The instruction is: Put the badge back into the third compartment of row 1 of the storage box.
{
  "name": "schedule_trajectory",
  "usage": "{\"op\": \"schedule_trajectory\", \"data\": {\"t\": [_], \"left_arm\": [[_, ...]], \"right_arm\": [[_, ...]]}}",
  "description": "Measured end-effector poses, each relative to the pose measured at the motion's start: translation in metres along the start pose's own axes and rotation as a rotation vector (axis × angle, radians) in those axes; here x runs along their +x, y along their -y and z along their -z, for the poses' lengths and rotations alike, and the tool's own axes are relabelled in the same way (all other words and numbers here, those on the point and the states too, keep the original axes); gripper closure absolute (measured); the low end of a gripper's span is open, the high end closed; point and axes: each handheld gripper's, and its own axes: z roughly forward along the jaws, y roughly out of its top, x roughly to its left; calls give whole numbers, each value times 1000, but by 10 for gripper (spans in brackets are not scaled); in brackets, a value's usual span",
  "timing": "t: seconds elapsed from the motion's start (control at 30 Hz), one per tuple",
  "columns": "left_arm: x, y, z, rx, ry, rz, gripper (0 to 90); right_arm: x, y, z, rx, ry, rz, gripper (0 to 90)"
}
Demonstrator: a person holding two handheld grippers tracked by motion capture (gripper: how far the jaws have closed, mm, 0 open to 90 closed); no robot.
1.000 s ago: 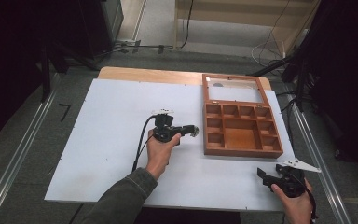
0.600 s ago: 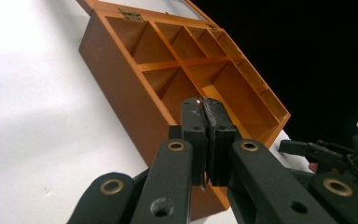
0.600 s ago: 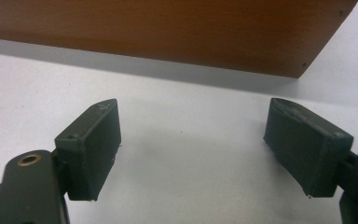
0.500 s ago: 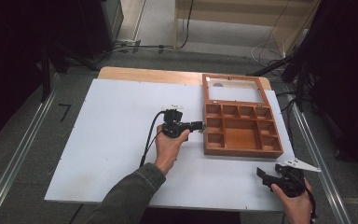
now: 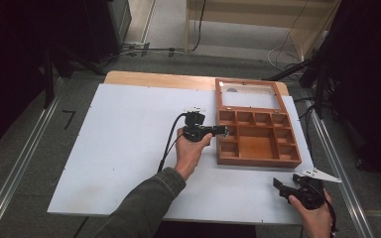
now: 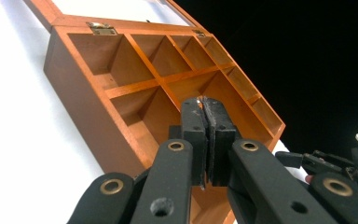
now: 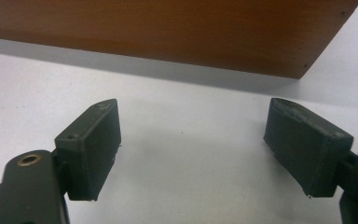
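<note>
**Closed left claw at the wooden box's left edge**

From the high view, the wooden box (image 5: 258, 144) lay on the right part of the white table (image 5: 119, 148), an orange-brown tray split into small compartments along its top and sides around one larger middle bay. Its glazed lid (image 5: 250, 96) lay open and flat beyond it, so box and lid together ran lengthwise away from the person. The left claw (image 5: 223, 130) pointed to the right, its tips at the box's left wall. The right claw (image 5: 278, 182) rested near the table's front right corner, apart from the box, pointing left.

In the left gripper view, the left claw (image 6: 207, 105) was pressed fully together with nothing visibly between its pads, its tips over the box (image 6: 121, 70) near the left-hand compartments. Brass hinges showed on the far wall where the lid joined.

In the right gripper view, the right claw (image 7: 191, 126) stood wide apart above bare table, facing the box's plain near wall (image 7: 168, 28).
</note>
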Motion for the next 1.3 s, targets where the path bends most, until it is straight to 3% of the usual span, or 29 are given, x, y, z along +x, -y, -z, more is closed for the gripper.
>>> {"op": "schedule_trajectory", "data": {"t": [0.63,1.3], "left_arm": [[-1,-4,-22,21,0,5,894],[-8,-20,-50,38,-3,-8,893]], "right_arm": [[0,0,0,-1,0,0,169],[0,0,0,-2,-7,1,169]]}}
